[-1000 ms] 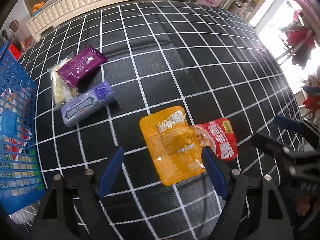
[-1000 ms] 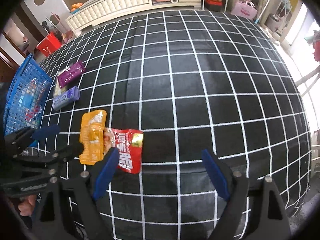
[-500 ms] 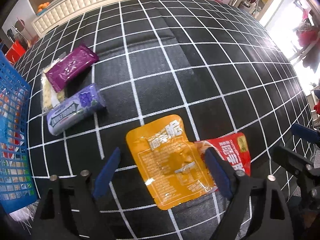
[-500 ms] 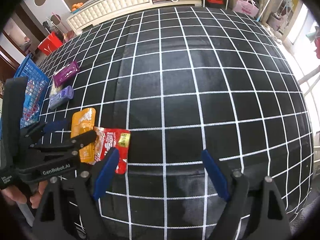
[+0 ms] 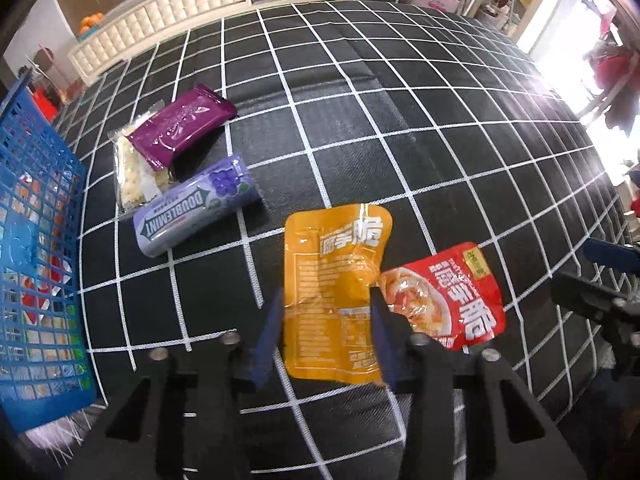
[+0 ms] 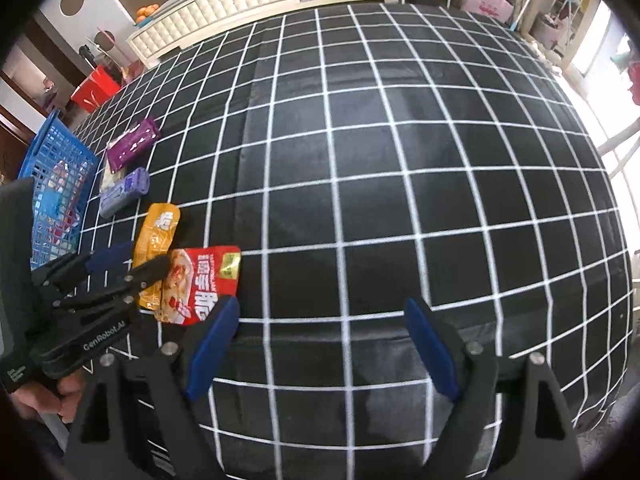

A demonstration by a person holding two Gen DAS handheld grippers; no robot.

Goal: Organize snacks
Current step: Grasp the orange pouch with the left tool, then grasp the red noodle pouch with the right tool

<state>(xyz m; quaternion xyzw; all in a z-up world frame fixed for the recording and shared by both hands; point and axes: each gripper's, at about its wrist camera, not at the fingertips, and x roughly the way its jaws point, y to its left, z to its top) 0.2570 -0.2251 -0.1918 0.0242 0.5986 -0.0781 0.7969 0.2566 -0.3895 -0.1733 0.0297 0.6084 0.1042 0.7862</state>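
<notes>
Black cloth with a white grid [image 5: 400, 128] covers the wide surface, and a cream tufted cabinet [image 5: 168, 12] runs along its far edge with shelves of boxes behind. At the left edge stands a blue plastic basket [image 5: 36, 184], packets showing through its mesh wall. Near it lie three snacks close together: a purple wrapper [image 5: 184, 126] resting partly on a clear bag of pale pieces [image 5: 130, 178], and just in front of them a lavender Doublemint gum pack [image 5: 196, 210]. Closer to the camera, an orange pouch [image 5: 332, 280] lies flat with a red pouch [image 5: 452, 296] touching its right side, one corner overlapping. The left gripper [image 5: 326, 332] points steeply down over the orange pouch; its blue jaws are closing, with the pouch's lower half between them, the pads blurred and at the pouch's two side edges. The right gripper [image 6: 320, 344] hovers over bare cloth to the right of the red pouch, its jaws spread wide with nothing between them. A hand [image 6: 60, 390] holds the left gripper's handle.
</notes>
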